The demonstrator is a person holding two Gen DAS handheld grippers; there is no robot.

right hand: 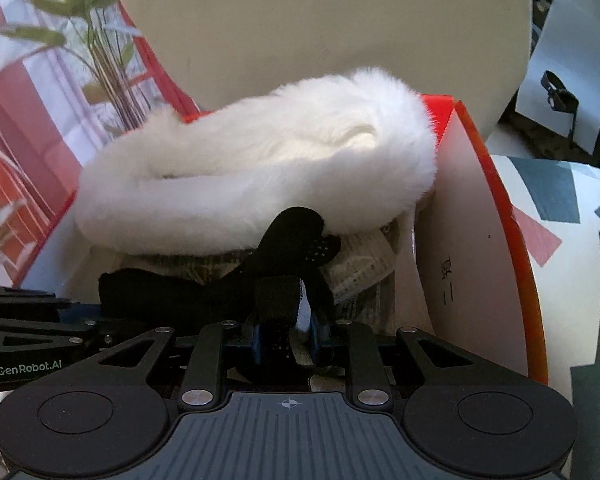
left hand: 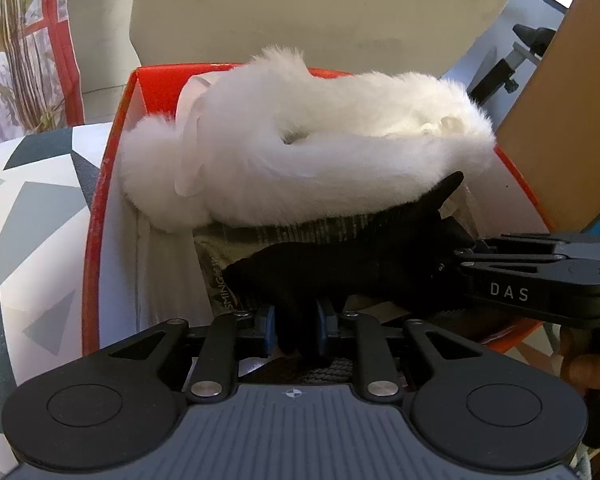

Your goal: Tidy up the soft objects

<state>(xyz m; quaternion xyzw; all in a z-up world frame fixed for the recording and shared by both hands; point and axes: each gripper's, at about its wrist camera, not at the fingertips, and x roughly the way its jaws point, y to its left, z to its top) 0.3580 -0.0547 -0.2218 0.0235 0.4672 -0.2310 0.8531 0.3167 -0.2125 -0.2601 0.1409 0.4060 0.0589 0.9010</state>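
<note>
Both grippers are down at the near edge of the orange cardboard box with a pale inner lining point(left hand: 100, 216), and each one has a grip on the same black knitted glove point(left hand: 340, 268). The left gripper point(left hand: 296, 330) has its blue-padded jaws clenched on a fold of black fabric at the glove's near edge. The right gripper point(right hand: 286, 340) has its jaws pinching the glove's other end, where a dotted grip pattern shows on the fabric. In the left wrist view the right gripper comes in from the right side, nose against the glove.

The glove lies stretched across the front of the box, on top of a grey-green ribbed knit item point(left hand: 268, 236). Behind it, filling the back of the box and spilling over the rim, curls a long white fluffy fur scarf point(left hand: 300, 148), touching the glove's raised fingertip. A crumpled printed paper tag point(right hand: 364, 268) peeks out beside the glove on the right.

The box rests on a cloth with grey, white and red geometric shapes point(left hand: 28, 208). A beige cushioned chair back point(right hand: 340, 32) rises behind it.
</note>
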